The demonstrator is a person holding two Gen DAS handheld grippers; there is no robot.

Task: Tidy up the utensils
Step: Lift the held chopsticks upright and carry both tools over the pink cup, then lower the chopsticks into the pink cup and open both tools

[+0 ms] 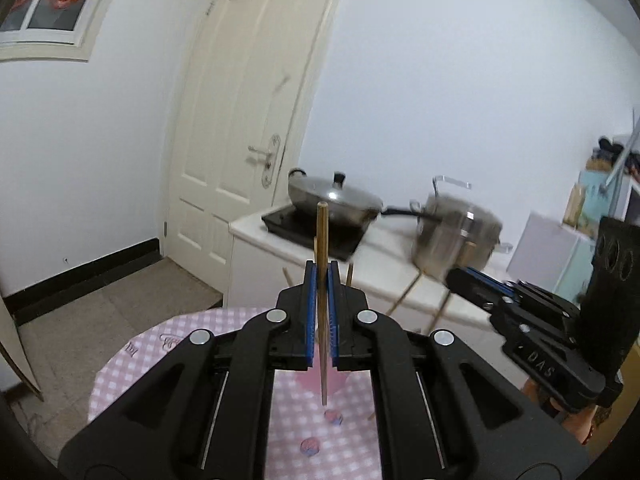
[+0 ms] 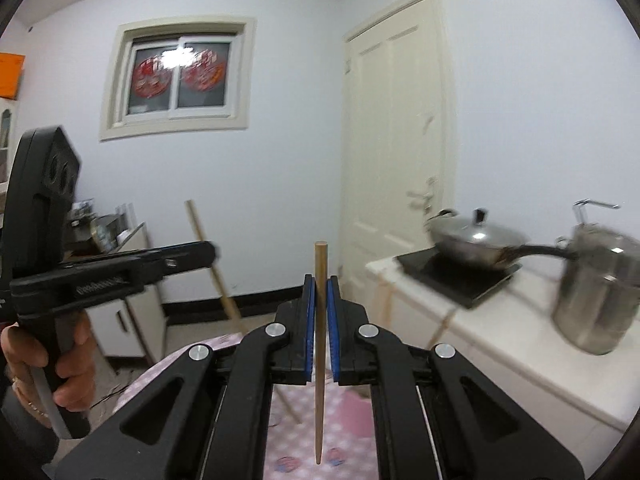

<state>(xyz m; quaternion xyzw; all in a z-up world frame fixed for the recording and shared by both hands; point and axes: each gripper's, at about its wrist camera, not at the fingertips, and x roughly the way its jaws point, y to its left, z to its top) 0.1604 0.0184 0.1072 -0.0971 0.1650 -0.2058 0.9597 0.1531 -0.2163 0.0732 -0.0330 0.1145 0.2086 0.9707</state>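
Note:
In the left wrist view my left gripper (image 1: 322,276) is shut on a wooden chopstick (image 1: 322,232) that stands upright between the blue pads. My right gripper (image 2: 320,284) is likewise shut on a second upright chopstick (image 2: 319,400). Both are raised above a table with a pink checked cloth (image 1: 160,344). A pale pink object (image 2: 354,412) lies on the cloth below, mostly hidden by the jaws. The right gripper (image 1: 454,276) shows at the right of the left wrist view. A hand (image 2: 68,356) holds the left gripper (image 2: 210,254) with its slanted chopstick (image 2: 204,236).
A white counter (image 2: 500,344) stands beyond the table. It carries a lidded wok (image 1: 334,200) on a black cooktop (image 1: 304,228) and a steel pot (image 1: 456,240). Thin wooden sticks (image 1: 404,292) show in front of the counter. A cream door (image 1: 248,120) is behind.

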